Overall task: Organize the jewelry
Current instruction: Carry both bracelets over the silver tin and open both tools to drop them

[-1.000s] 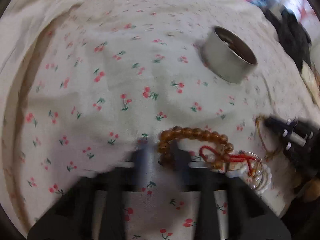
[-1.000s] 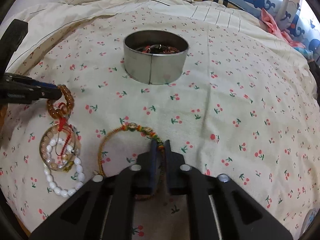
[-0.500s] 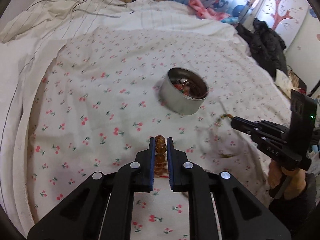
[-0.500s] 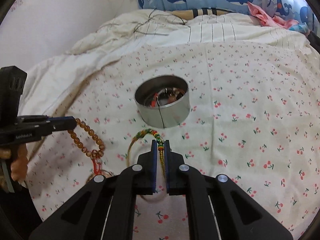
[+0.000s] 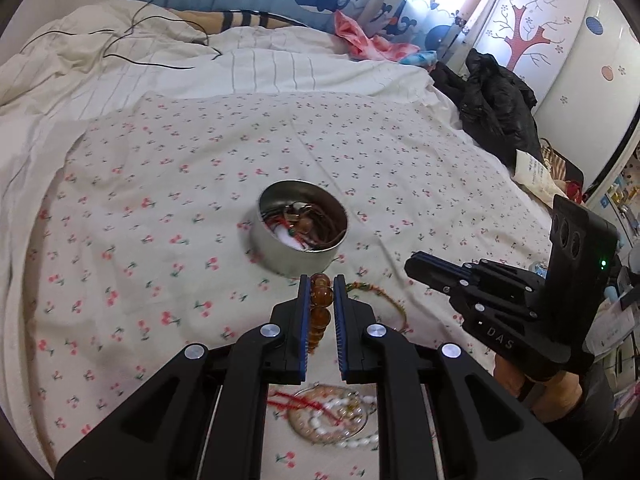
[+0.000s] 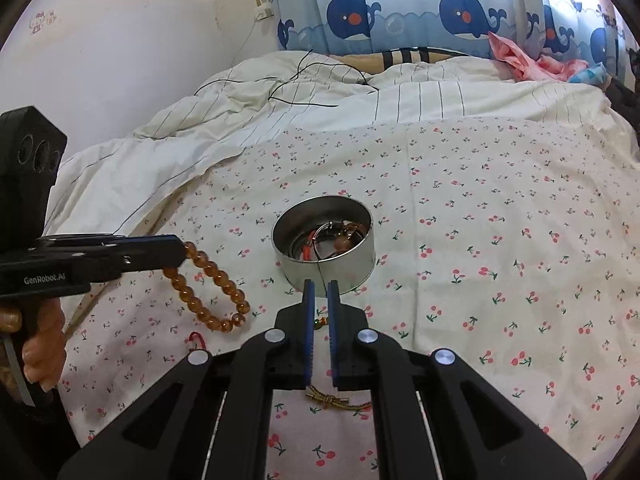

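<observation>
Bedding fills both views: a cherry-print sheet (image 5: 168,208) spread flat over the bed (image 6: 280,120), with a rumpled striped duvet (image 5: 120,76) heaped along its 12 o'clock edge below a whale-print curtain (image 6: 400,12); the sheet lies bare and open from 9 o'clock round to 12 in the left wrist view and from 1 to 4 o'clock in the right wrist view, while dark clothing (image 5: 496,96) crowds the bed's edge at 2 o'clock in the left view; a round metal tin (image 5: 302,234) sits upright near the middle of the sheet, mouth up, with cords and beads tangled inside; the left claw (image 5: 321,280) is pinched on an amber bead bracelet (image 5: 320,300), the beads stacked between its pads; seen from the right wrist view, that bracelet (image 6: 208,288) hangs as a long loop from the claw tip, its long axis slanting down toward 5 o'clock, clear of the tin; the tin stands just beyond the left claw at 12 o'clock; the right claw (image 6: 320,284) is pressed nearly together on a thin braided cord bracelet (image 6: 332,400), whose knotted end shows below the pads at 6 o'clock; from the left view the cord's (image 5: 384,300) loop arcs at 3 o'clock of the left claw; a pearl and red-cord bundle (image 5: 332,416) lies on the sheet at 6 o'clock, under the left claw.
</observation>
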Motion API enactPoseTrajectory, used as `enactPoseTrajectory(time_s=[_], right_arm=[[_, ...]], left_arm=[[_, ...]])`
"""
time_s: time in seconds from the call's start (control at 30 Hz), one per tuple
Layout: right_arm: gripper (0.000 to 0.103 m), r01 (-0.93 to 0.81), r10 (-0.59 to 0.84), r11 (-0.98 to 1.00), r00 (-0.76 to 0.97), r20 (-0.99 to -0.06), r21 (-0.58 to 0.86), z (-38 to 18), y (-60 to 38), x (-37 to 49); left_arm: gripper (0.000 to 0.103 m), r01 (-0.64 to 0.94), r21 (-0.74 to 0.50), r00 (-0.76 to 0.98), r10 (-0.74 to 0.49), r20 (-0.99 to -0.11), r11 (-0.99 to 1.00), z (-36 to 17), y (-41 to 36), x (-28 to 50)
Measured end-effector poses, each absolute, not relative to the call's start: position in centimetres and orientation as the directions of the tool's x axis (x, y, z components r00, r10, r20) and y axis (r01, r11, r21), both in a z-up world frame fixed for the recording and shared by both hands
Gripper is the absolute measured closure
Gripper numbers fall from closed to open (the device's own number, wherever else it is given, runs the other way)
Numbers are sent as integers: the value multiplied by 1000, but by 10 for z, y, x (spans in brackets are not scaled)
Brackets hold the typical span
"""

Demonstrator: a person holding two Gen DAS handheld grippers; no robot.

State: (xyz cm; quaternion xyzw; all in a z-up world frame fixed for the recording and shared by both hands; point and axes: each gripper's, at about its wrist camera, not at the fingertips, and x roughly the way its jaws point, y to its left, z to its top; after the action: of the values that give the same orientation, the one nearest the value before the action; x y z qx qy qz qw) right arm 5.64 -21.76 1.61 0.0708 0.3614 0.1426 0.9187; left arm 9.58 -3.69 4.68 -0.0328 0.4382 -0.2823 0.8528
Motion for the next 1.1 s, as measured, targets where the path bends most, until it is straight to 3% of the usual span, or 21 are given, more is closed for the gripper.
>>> enactPoseTrajectory(time_s=[0.17, 0.2, 0.23, 0.27, 0.37, 0.43, 0.53, 0.57, 0.67, 0.87, 1.1], right_arm=[[92, -215, 302, 953, 628, -717, 213, 1, -217, 65], [64, -208, 288, 957, 609, -739, 201, -5, -217, 67], [50, -199, 268, 962, 591, -761, 185, -12, -217, 69], [42, -170, 221, 974, 603, -767, 146, -17, -217, 69], [42, -171, 184, 980, 578, -795, 102, -28, -212, 76], [46, -167, 124, 985, 546, -829, 37, -42, -207, 81], [82, -217, 96, 976, 502, -859, -18, -55, -196, 83], [98, -221, 95, 975, 504, -858, -22, -53, -195, 82], [99, -210, 143, 977, 523, -841, 36, -44, -203, 81], [99, -205, 272, 962, 642, -717, 181, -7, -220, 68], [99, -202, 295, 955, 737, -608, 218, 21, -225, 64]], left_arm=[[93, 452, -290, 454, -498, -739, 843, 41, -46, 102], [93, 449, -287, 452, -493, -744, 846, 39, -45, 103], [93, 444, -284, 449, -485, -750, 850, 36, -44, 104], [93, 438, -281, 446, -478, -757, 854, 34, -43, 106], [93, 425, -280, 445, -469, -763, 861, 31, -37, 109], [93, 418, -276, 447, -460, -767, 865, 30, -35, 111], [93, 414, -267, 446, -450, -774, 870, 29, -33, 114], [93, 414, -266, 447, -449, -774, 871, 29, -33, 114], [93, 419, -269, 444, -455, -772, 867, 31, -34, 116], [93, 446, -286, 442, -487, -754, 848, 41, -38, 114], [93, 465, -306, 448, -519, -728, 831, 48, -45, 116]])
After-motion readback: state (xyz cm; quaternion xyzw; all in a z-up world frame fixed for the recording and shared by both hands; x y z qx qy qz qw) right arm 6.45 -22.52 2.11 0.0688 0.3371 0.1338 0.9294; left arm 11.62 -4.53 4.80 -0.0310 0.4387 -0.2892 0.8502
